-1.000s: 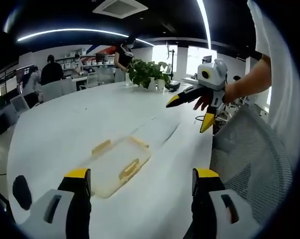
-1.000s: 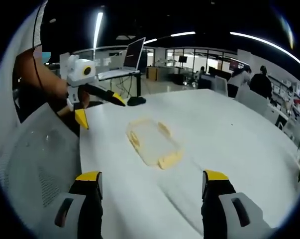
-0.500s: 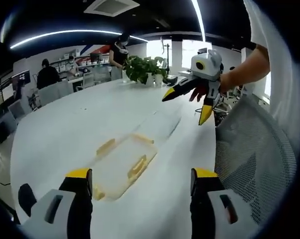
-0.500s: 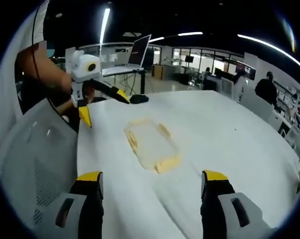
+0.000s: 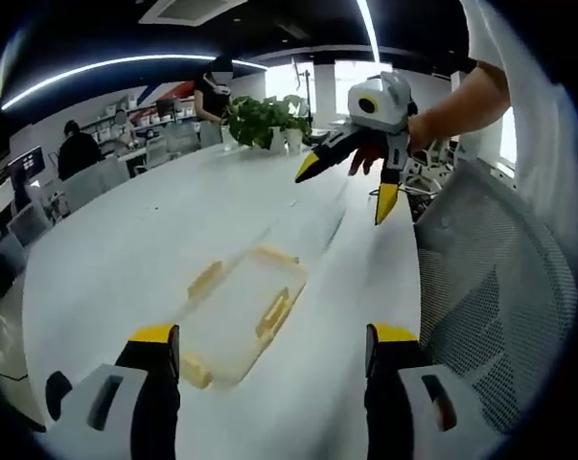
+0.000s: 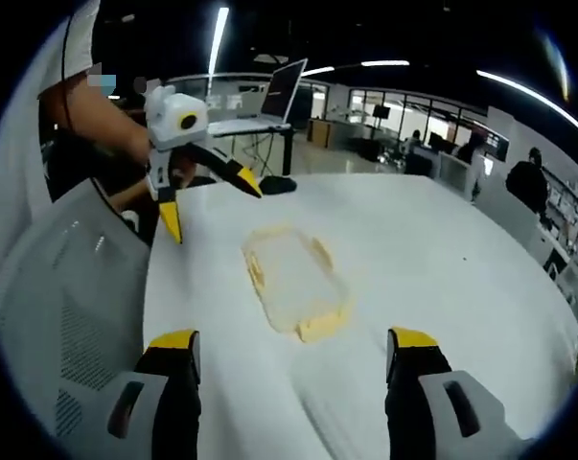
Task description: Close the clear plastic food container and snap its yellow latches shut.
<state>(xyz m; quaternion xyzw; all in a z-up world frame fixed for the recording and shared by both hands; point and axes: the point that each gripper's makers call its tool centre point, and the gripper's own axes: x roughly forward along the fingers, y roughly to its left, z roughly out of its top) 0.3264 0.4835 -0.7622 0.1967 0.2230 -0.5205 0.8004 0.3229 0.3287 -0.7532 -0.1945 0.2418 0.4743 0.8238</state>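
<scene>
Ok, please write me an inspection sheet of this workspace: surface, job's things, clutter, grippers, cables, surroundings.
Surface: white table, mostly bare.
Job's things: clear container lying flat on the table, yellow latches along its edges; whether they are snapped cannot be told.
Clutter: potted plant at the far end; a dark object by the table edge.
Grippers: left hand-held gripper open, held in the air; right hand-held gripper open, also in the air; neither touches the container.
Cables: nothing seen.
Surroundings: mesh chair beside the table, laptop on a stand, people at desks behind.
</scene>
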